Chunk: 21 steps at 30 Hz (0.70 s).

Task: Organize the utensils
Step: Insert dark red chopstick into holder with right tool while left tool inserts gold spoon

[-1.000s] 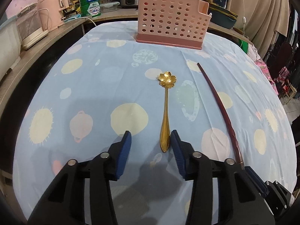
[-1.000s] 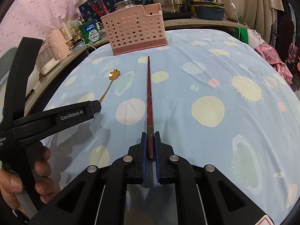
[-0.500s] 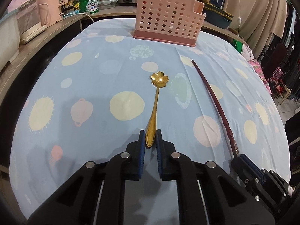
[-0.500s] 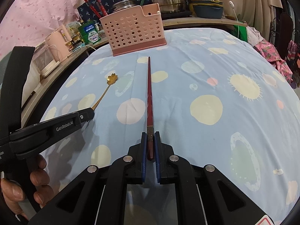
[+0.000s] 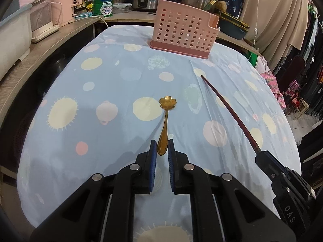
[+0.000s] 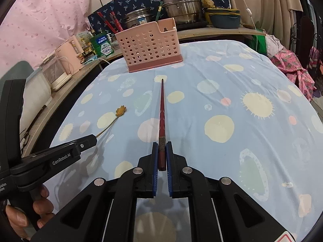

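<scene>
My left gripper (image 5: 162,147) is shut on the handle end of a gold spoon (image 5: 166,119) with a flower-shaped bowl, held above the blue spotted cloth; the spoon also shows in the right wrist view (image 6: 115,117). My right gripper (image 6: 162,151) is shut on the thick end of a dark red chopstick (image 6: 162,113), which points toward the pink perforated utensil basket (image 6: 149,46). The chopstick (image 5: 228,109) and basket (image 5: 184,34) also show in the left wrist view. The basket stands upright at the table's far edge.
The table wears a light blue spotted cloth (image 5: 97,104). A wooden counter (image 5: 40,46) runs along the left and back with pink appliances (image 5: 62,6), a green box (image 5: 105,6), steel pots (image 6: 179,6) and a blue dish (image 6: 224,19). Curtains and clothes hang at the right.
My left gripper closed on the spoon's handle and lifted it off the cloth. My right gripper kept hold of the chopstick and rose a little.
</scene>
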Tool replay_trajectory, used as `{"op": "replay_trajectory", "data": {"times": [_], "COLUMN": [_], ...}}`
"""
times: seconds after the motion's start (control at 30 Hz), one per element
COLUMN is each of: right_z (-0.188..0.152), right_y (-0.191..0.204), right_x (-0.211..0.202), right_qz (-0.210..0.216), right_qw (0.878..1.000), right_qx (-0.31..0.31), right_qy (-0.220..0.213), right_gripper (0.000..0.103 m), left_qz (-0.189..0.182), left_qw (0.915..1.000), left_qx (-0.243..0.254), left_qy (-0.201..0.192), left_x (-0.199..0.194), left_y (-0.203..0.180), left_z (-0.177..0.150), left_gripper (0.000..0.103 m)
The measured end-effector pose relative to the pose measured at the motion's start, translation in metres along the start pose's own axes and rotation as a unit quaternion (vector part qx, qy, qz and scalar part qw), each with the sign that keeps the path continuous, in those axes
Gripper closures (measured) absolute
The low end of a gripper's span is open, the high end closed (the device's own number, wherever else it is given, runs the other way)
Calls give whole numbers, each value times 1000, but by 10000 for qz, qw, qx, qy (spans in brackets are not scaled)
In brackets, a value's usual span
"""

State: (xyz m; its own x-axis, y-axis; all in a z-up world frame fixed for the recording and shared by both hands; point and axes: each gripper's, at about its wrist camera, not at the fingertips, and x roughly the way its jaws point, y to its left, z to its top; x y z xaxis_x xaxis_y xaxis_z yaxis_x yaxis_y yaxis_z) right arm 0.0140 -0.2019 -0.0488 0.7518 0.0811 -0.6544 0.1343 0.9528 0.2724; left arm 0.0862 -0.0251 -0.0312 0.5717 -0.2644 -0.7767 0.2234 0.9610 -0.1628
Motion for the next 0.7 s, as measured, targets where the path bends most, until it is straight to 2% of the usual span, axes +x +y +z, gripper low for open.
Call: {"op": "replay_trajectory", "data": {"times": [0.63, 0.7], "right_z": [56, 65], "right_y": [-2, -2], "right_x": [-61, -65], "right_qz": [364, 400], "right_qw": [9954, 9944], "right_qx": [244, 259], "right_qy": [-856, -948], "right_gripper": [95, 95], "left_qz": [-172, -183], "left_qw": [9978, 9974], "left_qx": [-1, 31], "left_qy": [-635, -696], "left_x": [-53, -56], "left_y": [-2, -3], "left_z": [44, 50], "left_gripper": [94, 102]}}
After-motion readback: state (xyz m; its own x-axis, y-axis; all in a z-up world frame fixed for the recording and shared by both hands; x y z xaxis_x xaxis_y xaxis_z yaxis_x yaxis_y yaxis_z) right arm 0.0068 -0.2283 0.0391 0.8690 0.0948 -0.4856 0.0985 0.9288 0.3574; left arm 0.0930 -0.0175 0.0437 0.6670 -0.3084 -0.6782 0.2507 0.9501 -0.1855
